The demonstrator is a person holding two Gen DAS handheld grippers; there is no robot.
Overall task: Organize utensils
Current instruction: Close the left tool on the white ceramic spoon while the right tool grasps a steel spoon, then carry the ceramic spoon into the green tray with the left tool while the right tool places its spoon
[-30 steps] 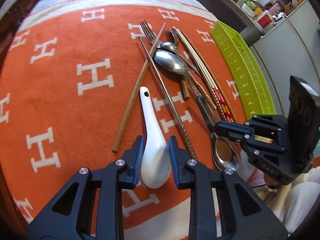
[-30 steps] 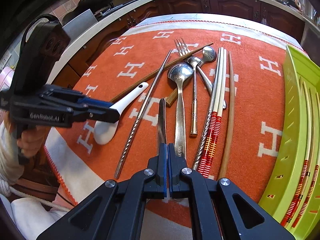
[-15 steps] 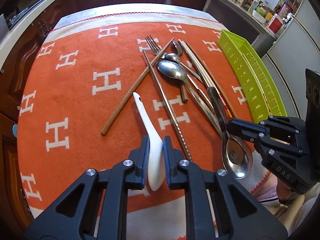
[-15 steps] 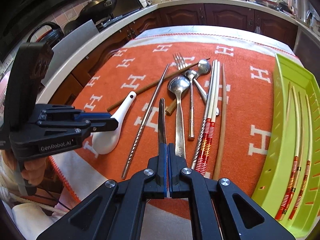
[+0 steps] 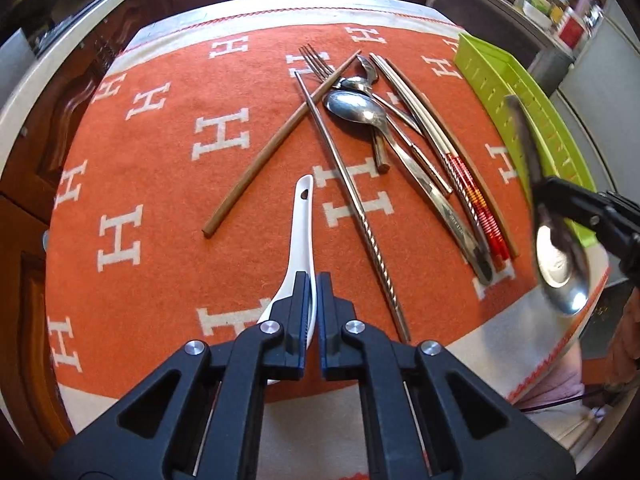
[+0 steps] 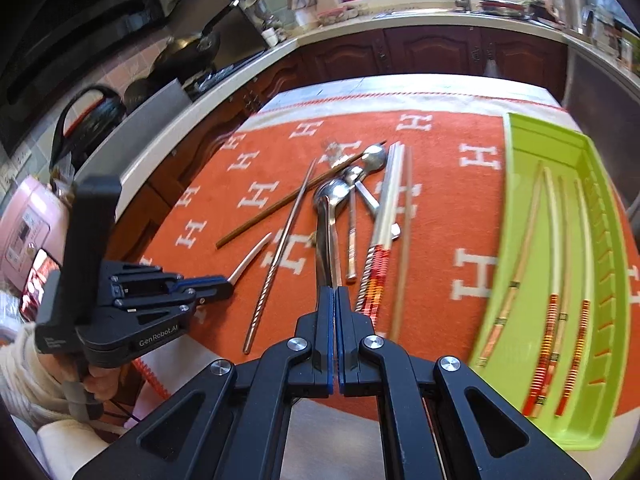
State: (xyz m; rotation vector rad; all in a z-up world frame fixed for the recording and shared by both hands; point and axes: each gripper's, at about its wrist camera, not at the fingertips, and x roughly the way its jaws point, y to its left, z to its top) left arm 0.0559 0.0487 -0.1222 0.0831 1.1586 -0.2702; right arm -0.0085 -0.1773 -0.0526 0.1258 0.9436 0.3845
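Grippers angled down over the orange cloth [image 5: 160, 264], each clamped on a spoon.

The left gripper [image 5: 313, 312] pinches the white ceramic spoon [image 5: 300, 236] at its bowl end, handle pointing away beside the twisted metal chopstick [image 5: 360, 216]. The right gripper [image 6: 333, 322], jaws pressed tight, grips the steel spoon [image 5: 560, 264] by its handle, bowl hanging off the cloth's near edge, close to the green tray [image 6: 608, 264] holding chopsticks.

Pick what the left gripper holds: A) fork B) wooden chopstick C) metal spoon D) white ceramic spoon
D: the left gripper is shut on the white spoon's bowl end, its handle sticking out ahead over the orange cloth; the metal spoon is in the right gripper.
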